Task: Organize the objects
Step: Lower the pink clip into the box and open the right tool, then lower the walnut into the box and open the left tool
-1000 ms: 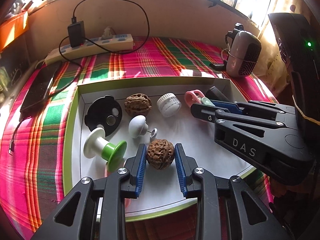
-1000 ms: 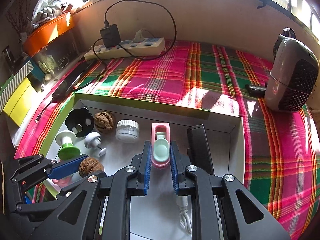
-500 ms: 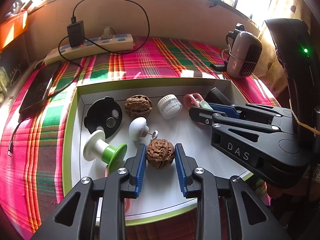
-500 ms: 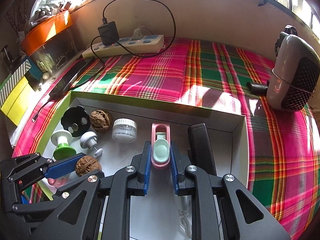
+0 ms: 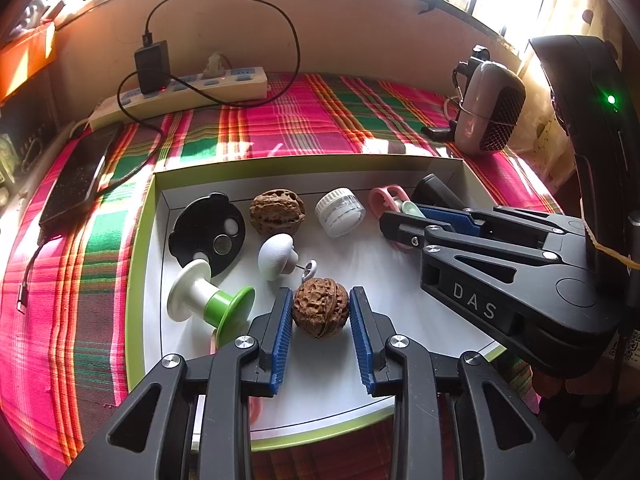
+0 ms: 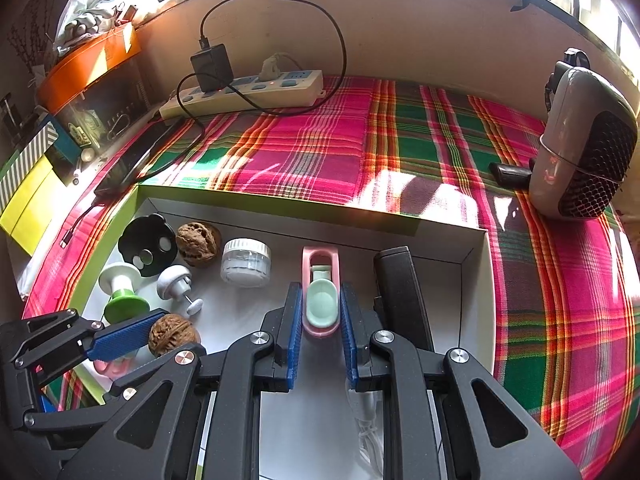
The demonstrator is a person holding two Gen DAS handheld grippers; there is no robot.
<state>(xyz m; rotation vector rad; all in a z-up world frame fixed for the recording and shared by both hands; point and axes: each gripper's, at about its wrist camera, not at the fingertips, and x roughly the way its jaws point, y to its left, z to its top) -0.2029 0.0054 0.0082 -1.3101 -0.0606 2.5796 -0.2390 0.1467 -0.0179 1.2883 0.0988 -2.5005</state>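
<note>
My left tongs (image 5: 320, 320) straddle a walnut (image 5: 320, 307) in the white tray (image 5: 154, 280), pads just off it; my right tongs (image 6: 320, 320) sit narrow around the pink-and-mint clip (image 6: 321, 294), grip uncertain. Most items already lie in the tray, in no clear order. "DAS" marks the right tongs' body.

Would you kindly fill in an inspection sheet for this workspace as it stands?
Surface: white, green-rimmed cardboard tray on pink-green plaid cloth.
Job's things: brown wrinkled walnut; pink-and-mint plastic clip; both in the tray.
Clutter: second walnut, white ribbed jar, black round disc, white-green spool, white mushroom knob, black bar, all in the tray.
Grippers: left gripper straddles the walnut, contact unclear; right gripper closed on the clip.
Cables: black charger cable at cream power strip; white cord in the tray.
Surroundings: grey fan heater, dark phone, orange box.
</note>
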